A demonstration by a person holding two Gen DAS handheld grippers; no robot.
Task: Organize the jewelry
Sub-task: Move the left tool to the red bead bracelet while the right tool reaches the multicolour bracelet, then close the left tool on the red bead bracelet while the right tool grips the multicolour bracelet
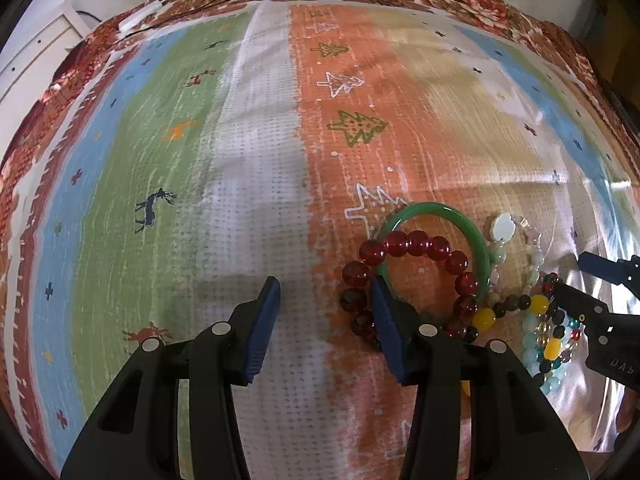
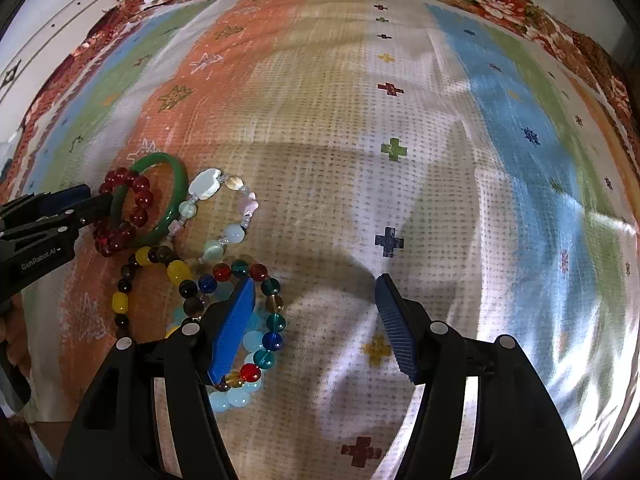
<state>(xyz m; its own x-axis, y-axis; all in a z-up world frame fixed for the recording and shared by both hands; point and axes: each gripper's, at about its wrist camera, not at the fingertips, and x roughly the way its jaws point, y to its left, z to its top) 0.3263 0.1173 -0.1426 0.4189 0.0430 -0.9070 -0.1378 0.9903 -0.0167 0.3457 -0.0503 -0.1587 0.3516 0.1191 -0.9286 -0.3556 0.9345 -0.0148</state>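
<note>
Several bracelets lie in a pile on the striped cloth. A green bangle overlaps a dark red bead bracelet. My left gripper is open over bare cloth, its right finger lying across the red beads and the bangle. Beside them are a pastel bracelet with a white flower and a yellow-and-dark bead bracelet. My right gripper is open, its left finger covering part of a multicoloured glass bead bracelet and a pale blue one.
The striped cloth with trees and crosses covers a floral-printed surface. A white object with thin black cords lies at the far left edge. White furniture stands beyond the left corner.
</note>
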